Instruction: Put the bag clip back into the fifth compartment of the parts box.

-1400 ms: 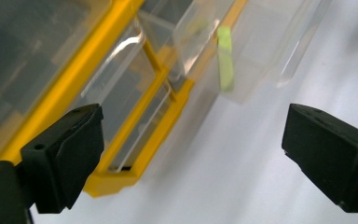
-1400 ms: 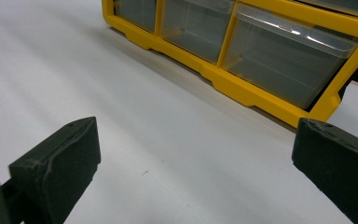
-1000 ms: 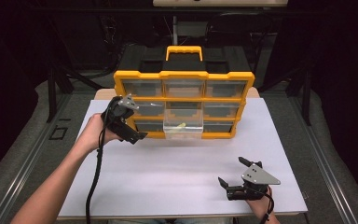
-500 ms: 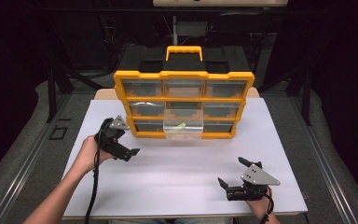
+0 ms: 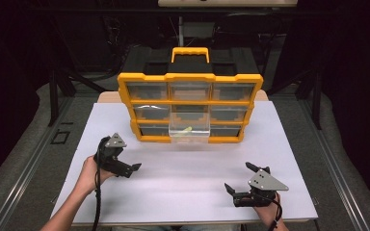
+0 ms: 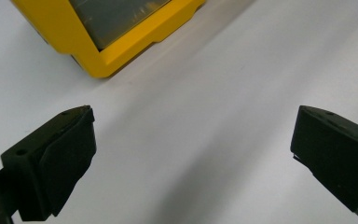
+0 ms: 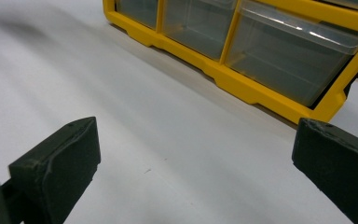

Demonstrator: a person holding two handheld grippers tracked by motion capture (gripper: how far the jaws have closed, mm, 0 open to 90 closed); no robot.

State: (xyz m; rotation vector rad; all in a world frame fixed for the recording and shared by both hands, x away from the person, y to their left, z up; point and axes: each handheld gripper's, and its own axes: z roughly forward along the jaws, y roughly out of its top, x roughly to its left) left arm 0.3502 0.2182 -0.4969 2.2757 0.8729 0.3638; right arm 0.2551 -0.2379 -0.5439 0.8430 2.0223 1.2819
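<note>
White tabletop point(image 5: 188, 178) is stretching under a yellow drawer organizer point(image 5: 190, 103) standing upright at its far edge, black handle frame on top. From above, its bottom middle clear drawer point(image 5: 189, 131) is sticking out, something small and yellowish lying inside; the gripper views are catching only yellow frame corners and closed clear drawer fronts. Near the organizer's lower left corner, the left gripper point(image 5: 134, 168) is hovering with jaws spread wide, holding nothing. Well apart, at the near right, the right gripper point(image 5: 238, 179) is resting equally wide and empty.
</note>
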